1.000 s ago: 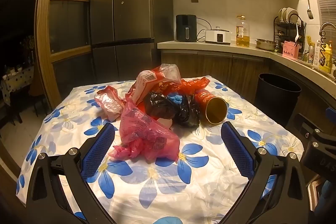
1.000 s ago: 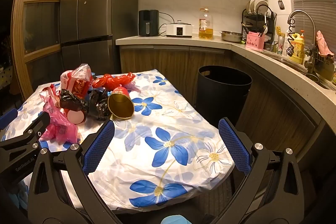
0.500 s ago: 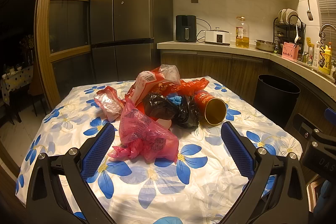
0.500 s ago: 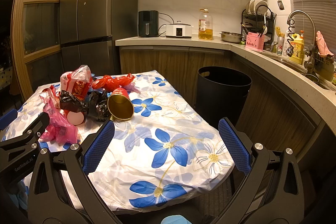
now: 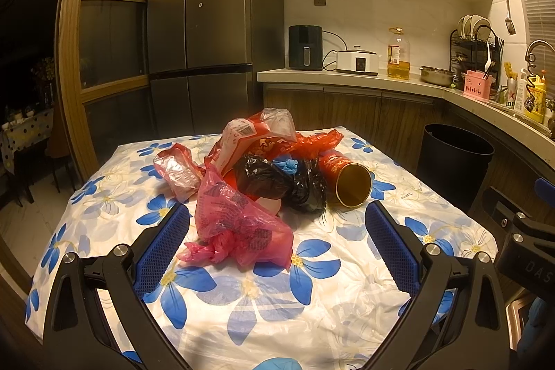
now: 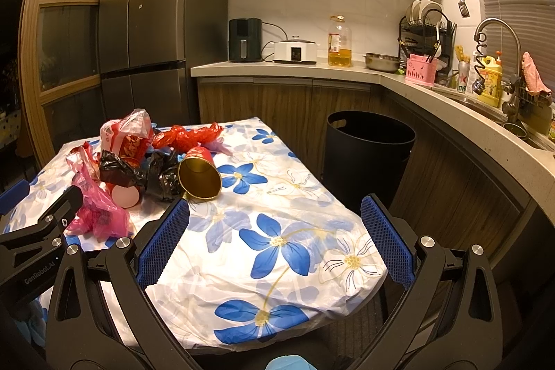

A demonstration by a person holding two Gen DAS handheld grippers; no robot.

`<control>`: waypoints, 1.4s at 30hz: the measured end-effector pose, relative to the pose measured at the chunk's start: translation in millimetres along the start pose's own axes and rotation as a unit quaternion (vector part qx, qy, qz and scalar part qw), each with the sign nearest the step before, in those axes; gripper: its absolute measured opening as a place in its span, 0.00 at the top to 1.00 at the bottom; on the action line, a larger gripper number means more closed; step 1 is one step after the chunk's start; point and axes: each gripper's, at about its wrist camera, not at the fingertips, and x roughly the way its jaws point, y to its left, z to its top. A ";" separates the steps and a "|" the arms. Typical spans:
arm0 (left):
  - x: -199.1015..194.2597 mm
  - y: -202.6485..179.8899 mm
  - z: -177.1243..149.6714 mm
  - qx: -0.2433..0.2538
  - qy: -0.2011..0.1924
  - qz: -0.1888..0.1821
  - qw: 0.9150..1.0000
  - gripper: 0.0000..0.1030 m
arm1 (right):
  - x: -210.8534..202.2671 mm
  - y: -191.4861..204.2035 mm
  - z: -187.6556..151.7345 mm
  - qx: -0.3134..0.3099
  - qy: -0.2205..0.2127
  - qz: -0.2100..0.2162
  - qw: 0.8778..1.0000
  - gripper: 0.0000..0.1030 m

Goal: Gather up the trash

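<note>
Two tools, both spread wide and gripping nothing. Left tool (image 5: 277, 227) poised low over the near part of the flowered counter (image 5: 242, 307), aimed straight at the trash pile, with the pink plastic bag (image 5: 236, 227) lying between and just ahead of its blue pads (image 5: 163, 245). Right tool (image 6: 274, 231) held level over the counter's near right corner, pile off to its left, black bin (image 6: 367, 148) standing on the floor beyond the counter edge, near the cabinets.

Trash heaped mid-counter: pink bag nearest, black bag (image 5: 284, 182) behind it, red-and-white wrapper (image 5: 249, 137) on top at the back, crumpled red plastic (image 5: 312, 141) beside that, clear pinkish bag (image 5: 177, 169) to the left, red tube with gold inside (image 5: 347, 179) on its side, mouth toward the cameras, touching the black bag.

Judged as the opening step: approach, nothing collected yet. Next move probably calls for pushing the left tool forward and down until the pads straddle the pink bag, then clenching on a bunched fold rather than a loose flap. Thin film likely to slip or drag neighbours along.
</note>
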 end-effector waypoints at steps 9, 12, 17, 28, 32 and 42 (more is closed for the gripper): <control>-0.4 -0.7 -0.9 -0.001 0.000 -0.001 1.000 0.05 | 0.2 0.7 -1.1 0.000 0.000 0.000 1.000 0.05; -0.5 -0.9 -1.0 -0.001 0.000 -0.001 1.000 0.05 | 0.2 0.9 -1.3 0.000 0.000 0.000 1.000 0.05; -0.4 -0.6 -1.0 -0.001 0.000 -0.001 1.000 0.05 | 0.1 1.0 -1.5 0.000 0.000 0.000 1.000 0.05; -0.3 -0.5 -1.0 -0.002 0.001 -0.001 1.000 0.05 | -0.3 1.2 -2.1 0.000 0.000 0.001 1.000 0.05; -0.2 -0.4 -1.1 -0.002 0.001 -0.001 1.000 0.05 | -0.3 1.1 -2.5 0.000 0.000 0.001 1.000 0.05; -0.3 -5.0 -6.5 -0.001 0.001 -0.004 1.000 0.05 | 1.8 1.0 -6.3 0.000 0.000 0.000 1.000 0.05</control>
